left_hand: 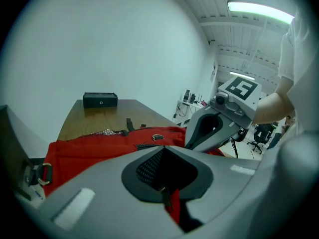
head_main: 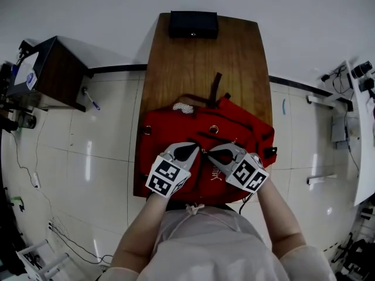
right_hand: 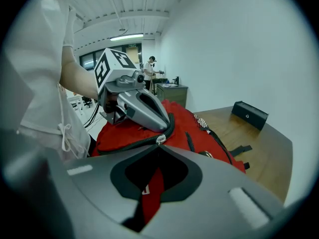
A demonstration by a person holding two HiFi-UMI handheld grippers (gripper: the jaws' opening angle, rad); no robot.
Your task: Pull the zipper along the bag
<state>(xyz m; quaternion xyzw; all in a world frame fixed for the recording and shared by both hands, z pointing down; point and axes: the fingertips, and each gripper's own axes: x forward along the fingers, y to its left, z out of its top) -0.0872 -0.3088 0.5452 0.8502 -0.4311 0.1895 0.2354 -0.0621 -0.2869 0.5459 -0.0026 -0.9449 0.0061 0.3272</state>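
**Both claws clenched on bag at table's near edge**

The red bag [head_main: 170, 127] lies across the near edge of the wooden table [head_main: 193, 63], spanning both near corners. The left gripper [head_main: 188, 151] is clamped on a small dark zipper pull [left_hand: 164, 193] and some red fabric. The right gripper [head_main: 221, 152], just beside it, pinches a fold of the bag, with the silver slider [right_hand: 159, 139] at its tips. A black box [head_main: 193, 24] sits at the far edge.

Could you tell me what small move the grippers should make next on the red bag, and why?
Probably draw the left gripper slowly along the zipper while the right gripper holds firm. Both are shut on the red bag, the left seemingly on a dark tab, and the silver slider sits at their tips.
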